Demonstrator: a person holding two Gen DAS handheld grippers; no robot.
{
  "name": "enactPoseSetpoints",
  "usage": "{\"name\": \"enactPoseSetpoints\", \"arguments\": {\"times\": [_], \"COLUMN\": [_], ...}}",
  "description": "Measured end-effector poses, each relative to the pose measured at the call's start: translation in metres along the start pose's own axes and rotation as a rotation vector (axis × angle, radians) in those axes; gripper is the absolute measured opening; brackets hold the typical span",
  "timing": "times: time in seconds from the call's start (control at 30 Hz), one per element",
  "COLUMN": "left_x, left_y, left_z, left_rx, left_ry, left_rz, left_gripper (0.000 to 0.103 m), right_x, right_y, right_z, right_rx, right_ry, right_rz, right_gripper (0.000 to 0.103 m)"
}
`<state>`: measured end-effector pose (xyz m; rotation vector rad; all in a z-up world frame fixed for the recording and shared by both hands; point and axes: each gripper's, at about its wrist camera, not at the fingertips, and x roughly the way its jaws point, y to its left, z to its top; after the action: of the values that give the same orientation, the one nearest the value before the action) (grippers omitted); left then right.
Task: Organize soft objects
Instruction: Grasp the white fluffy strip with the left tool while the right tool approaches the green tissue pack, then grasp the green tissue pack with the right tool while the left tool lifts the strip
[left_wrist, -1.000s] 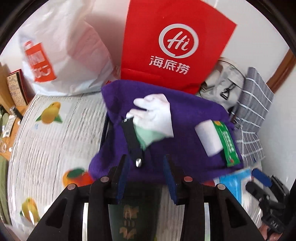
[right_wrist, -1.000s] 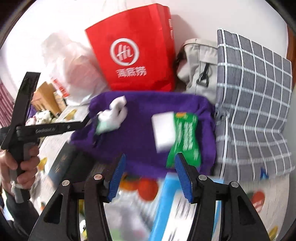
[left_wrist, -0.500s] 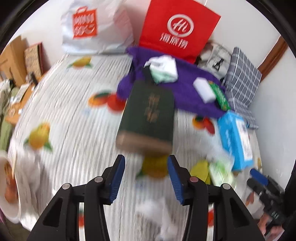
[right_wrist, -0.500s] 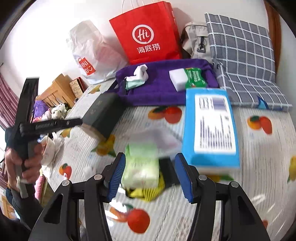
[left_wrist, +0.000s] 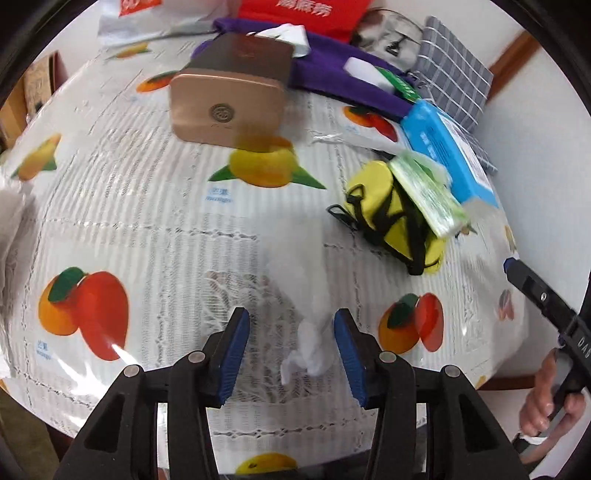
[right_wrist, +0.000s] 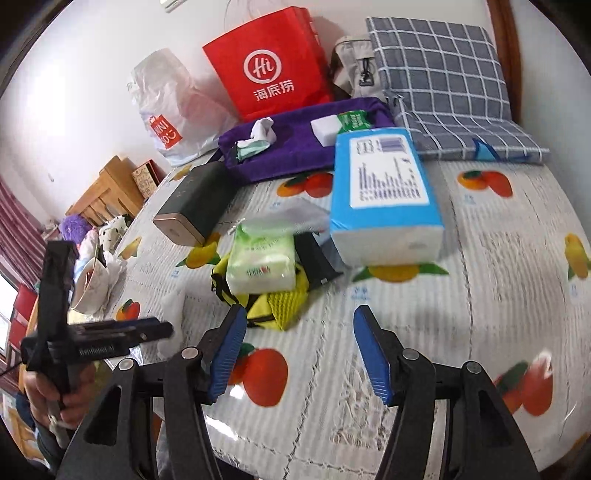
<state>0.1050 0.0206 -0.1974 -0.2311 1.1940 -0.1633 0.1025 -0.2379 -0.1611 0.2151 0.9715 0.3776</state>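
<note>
A crumpled white tissue (left_wrist: 308, 350) lies on the fruit-print tablecloth (left_wrist: 147, 221) between the blue pads of my left gripper (left_wrist: 291, 315). The pads stand apart and do not press on it. My right gripper (right_wrist: 301, 314) hovers just in front of a yellow pouch (right_wrist: 273, 299); its jaws are opening with nothing between them. On the pouch rests a green wipes pack (right_wrist: 260, 262), and a blue tissue pack (right_wrist: 384, 192) lies beside it. At the back, a purple cloth (right_wrist: 295, 144) holds a white-and-green rag (right_wrist: 258, 138) and a white sponge (right_wrist: 327, 125).
A dark box with a copper end (left_wrist: 229, 96) lies mid-table. A red paper bag (right_wrist: 269, 62), a white plastic bag (right_wrist: 173, 107) and a checked cushion (right_wrist: 443, 85) line the back wall. A bowl (right_wrist: 90, 284) sits at the left edge.
Both grippers have pulled back from the purple cloth toward the near side of the table. The left jaws have widened and now straddle the white tissue.
</note>
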Motion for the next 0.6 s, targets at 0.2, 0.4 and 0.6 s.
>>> {"name": "enactPoseSetpoints", "arguments": {"times": [0.2, 0.4, 0.6], "left_x": [0.004, 0.004, -0.001], "left_y": [-0.023, -0.027, 0.009], "left_z": [-0.009, -0.012, -0.002], "left_rx": [0.132, 0.189, 0.078], "left_ry": [-0.037, -0.081, -0.108], "left_rz": [0.105, 0.166, 0.16], "left_gripper": [0.046, 0.017, 0.016], "right_x": [0.003, 0.01, 0.02], "right_y": [-0.004, 0.006, 0.026], "right_z": [-0.009, -0.003, 0.007], "right_rx": [0.013, -0.002, -0.062], "right_ry": [0.013, 0.011, -0.001], "right_rz": [-0.015, -0.015, -0.033], "right_gripper": [0.061, 0.061, 0.061]}}
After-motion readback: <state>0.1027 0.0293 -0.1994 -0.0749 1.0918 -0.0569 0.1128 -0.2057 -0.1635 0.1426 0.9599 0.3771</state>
